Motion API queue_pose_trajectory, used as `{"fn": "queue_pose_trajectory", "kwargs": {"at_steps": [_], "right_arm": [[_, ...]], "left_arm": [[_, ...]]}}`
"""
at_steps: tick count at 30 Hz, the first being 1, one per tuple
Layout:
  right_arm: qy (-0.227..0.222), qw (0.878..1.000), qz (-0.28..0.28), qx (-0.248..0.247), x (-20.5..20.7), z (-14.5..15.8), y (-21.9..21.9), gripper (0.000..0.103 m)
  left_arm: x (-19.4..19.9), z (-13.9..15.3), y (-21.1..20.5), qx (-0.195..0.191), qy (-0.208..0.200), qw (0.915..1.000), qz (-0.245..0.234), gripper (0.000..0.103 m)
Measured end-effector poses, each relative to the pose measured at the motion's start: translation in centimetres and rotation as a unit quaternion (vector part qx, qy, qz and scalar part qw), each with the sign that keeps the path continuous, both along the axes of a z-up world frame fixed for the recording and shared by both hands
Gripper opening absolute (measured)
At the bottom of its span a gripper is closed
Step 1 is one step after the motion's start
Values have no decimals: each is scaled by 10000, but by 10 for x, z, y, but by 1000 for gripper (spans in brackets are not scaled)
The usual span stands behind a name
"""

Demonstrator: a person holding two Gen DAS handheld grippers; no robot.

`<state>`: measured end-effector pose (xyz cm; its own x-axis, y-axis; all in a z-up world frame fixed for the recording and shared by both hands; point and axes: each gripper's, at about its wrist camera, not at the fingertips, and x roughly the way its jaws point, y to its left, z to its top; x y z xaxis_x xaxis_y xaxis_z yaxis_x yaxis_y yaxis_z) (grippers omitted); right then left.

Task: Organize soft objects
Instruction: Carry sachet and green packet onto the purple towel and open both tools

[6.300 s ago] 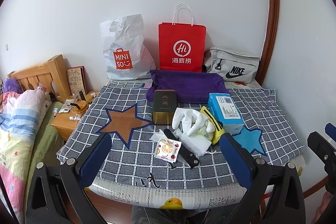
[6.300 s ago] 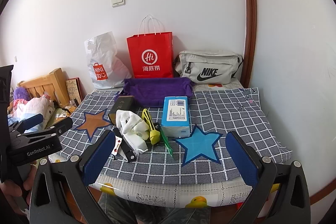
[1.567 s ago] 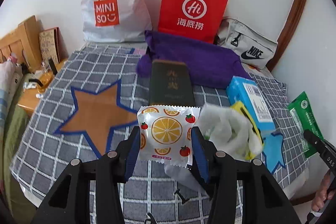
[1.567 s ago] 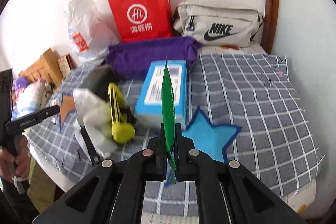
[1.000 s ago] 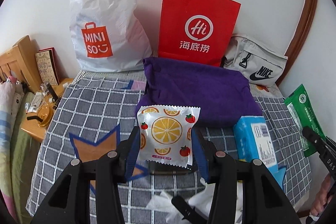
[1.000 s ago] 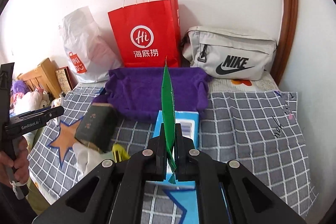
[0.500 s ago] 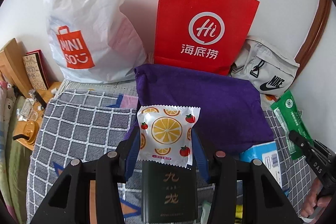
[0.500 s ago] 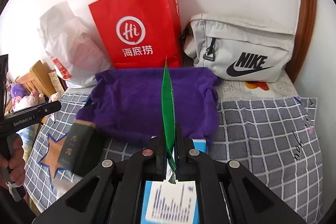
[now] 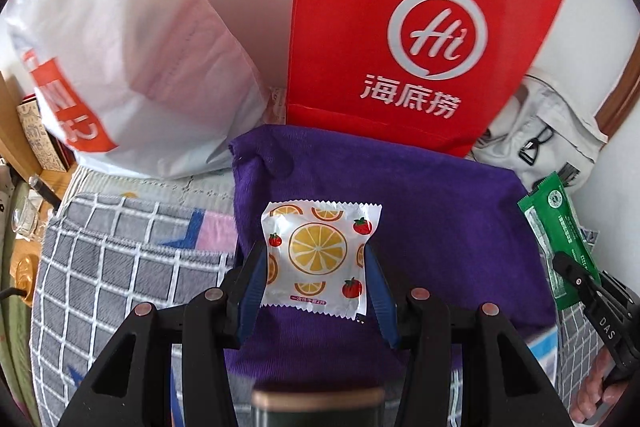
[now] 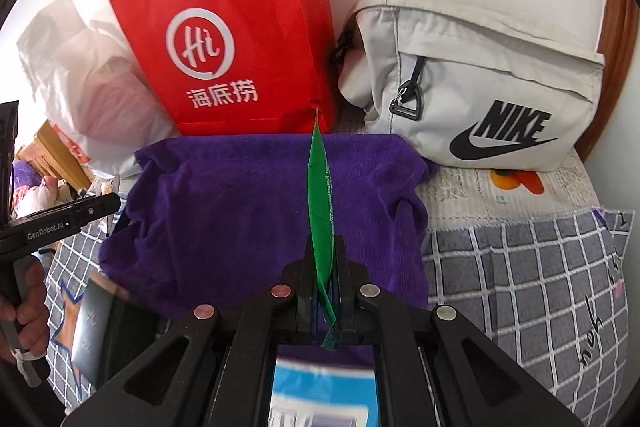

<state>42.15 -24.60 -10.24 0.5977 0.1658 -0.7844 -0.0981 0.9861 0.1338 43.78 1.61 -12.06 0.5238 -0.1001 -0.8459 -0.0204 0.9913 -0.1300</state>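
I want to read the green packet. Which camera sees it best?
The left wrist view: the green packet shows its flat printed face there, pinched in the right tongs. The right wrist view sees the packet only edge-on, a thin green strip with its print hidden.

A white sachet (image 9: pixel 318 255) printed with orange slices and red strawberries, a green packet (image 10: pixel 320 211), a purple towel (image 10: pixel 248 211), a red bag (image 9: pixel 404 23) with white lettering, a grey bedcover (image 10: pixel 528 267) checked in white.

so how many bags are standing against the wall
3: white plastic bag on the left, red paper bag in the middle, grey Nike bag on the right. Others may be hidden.
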Motion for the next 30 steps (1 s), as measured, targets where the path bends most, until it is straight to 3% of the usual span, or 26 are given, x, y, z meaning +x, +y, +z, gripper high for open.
{"fn": "queue_pose_trajectory", "kwargs": {"at_steps": [12,17,28,29,30], "right_arm": [[393,9991,132,55,48,-30,3,5],[644,9976,151,196,55,-46,-3,5],[928,9947,216,383,62,-61,-8,7],[930,9949,226,328,62,-61,-7,11],[912,9952,222,272,63,-61,-5,21]], "left_arm": [[49,-26,-6,-3,320,9995,62,46],[62,-36,-9,135,463,9988,49,46],[70,-49,-6,22,704,9975,79,49],[71,-50,-7,21,724,9974,70,51],[72,-51,-7,15,742,9972,58,57]]}}
